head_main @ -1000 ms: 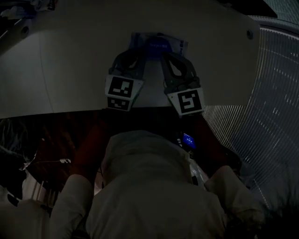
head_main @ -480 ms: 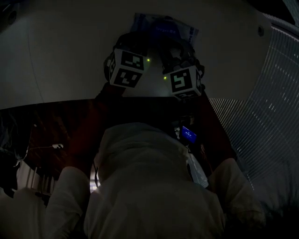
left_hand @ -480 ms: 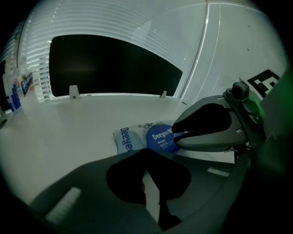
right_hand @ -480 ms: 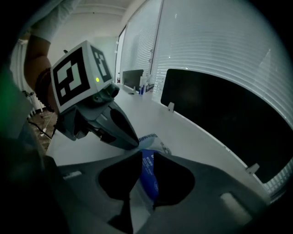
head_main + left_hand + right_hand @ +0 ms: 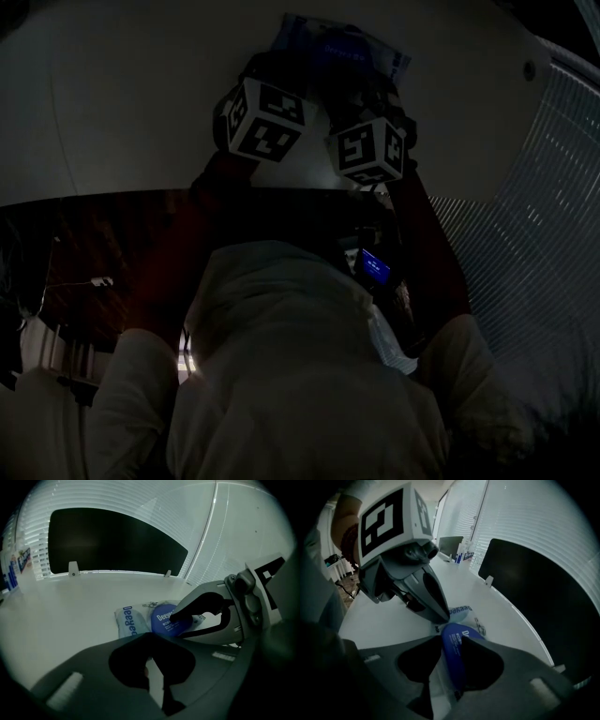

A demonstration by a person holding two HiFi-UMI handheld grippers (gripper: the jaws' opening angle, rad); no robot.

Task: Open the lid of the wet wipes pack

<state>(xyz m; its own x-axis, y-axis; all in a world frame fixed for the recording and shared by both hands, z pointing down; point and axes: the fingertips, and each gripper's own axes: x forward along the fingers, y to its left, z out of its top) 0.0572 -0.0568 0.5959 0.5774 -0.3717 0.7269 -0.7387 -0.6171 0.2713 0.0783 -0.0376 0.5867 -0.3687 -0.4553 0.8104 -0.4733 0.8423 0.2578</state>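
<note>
At the far side of the table (image 5: 141, 112), flat, long axis running across the head view: pack (image 5: 125, 623), with round blue lid (image 5: 161, 620) on its upper face. Approached from the near side by both grippers, side by side, angled steeply down onto it.

Right gripper (image 5: 452, 641): the nearer one to the lid, straddling it. Has just been opening its jaws; now spread wide, with the blue lid straight ahead in the gap and a strip of pale pack showing beside it on the left. No plain press of either pad on the lid, so read as loose about it, not pinching.

Left gripper (image 5: 150, 637): jaws pressed together, nothing between. Tip down on the pack just beside the lid, on its left, seemingly touching; probably there to pin the pack.

Judged next: catching the lid's edge with the right jaws and swinging it up, while holding the pack down with the left. Depends on the lid sitting dead centre between those spread jaws. Cannot tell in this dim light which side carries the hinge, nor whether the lid is already partly raised.
</note>
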